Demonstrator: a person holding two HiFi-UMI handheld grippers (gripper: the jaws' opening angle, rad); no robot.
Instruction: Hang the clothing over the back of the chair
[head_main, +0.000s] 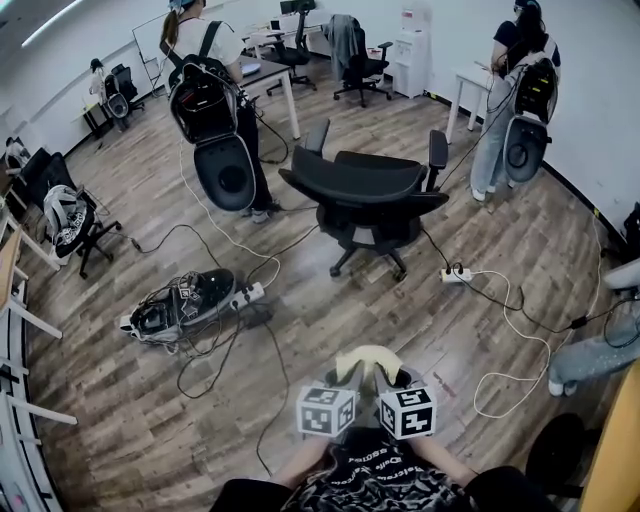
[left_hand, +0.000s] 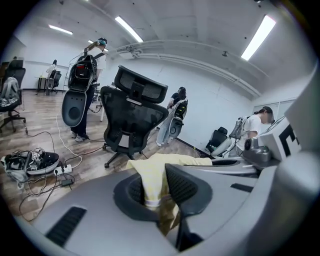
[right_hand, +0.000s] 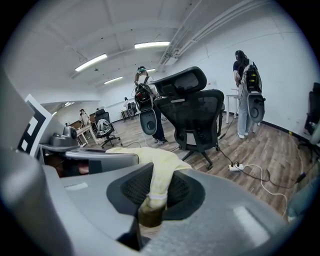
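Observation:
A pale yellow piece of clothing (head_main: 367, 359) stretches between my two grippers, low in the head view. My left gripper (head_main: 349, 377) is shut on one end of the yellow clothing (left_hand: 151, 179), which bunches between its dark pads (left_hand: 184, 186). The right gripper (head_main: 394, 380) is shut on the other end of the clothing (right_hand: 159, 175). The black office chair (head_main: 366, 192) stands ahead of both grippers on the wood floor, some way off, its backrest toward me. It appears as the chair (left_hand: 132, 116) in the left gripper view and the chair (right_hand: 193, 111) in the right gripper view.
A power strip (head_main: 456, 274) and white cables trail right of the chair. A heap of gear and cords (head_main: 182, 303) lies on the floor at left. One person with a backpack rig (head_main: 211, 110) stands beyond the chair, another person (head_main: 515, 95) at right. Desks line the walls.

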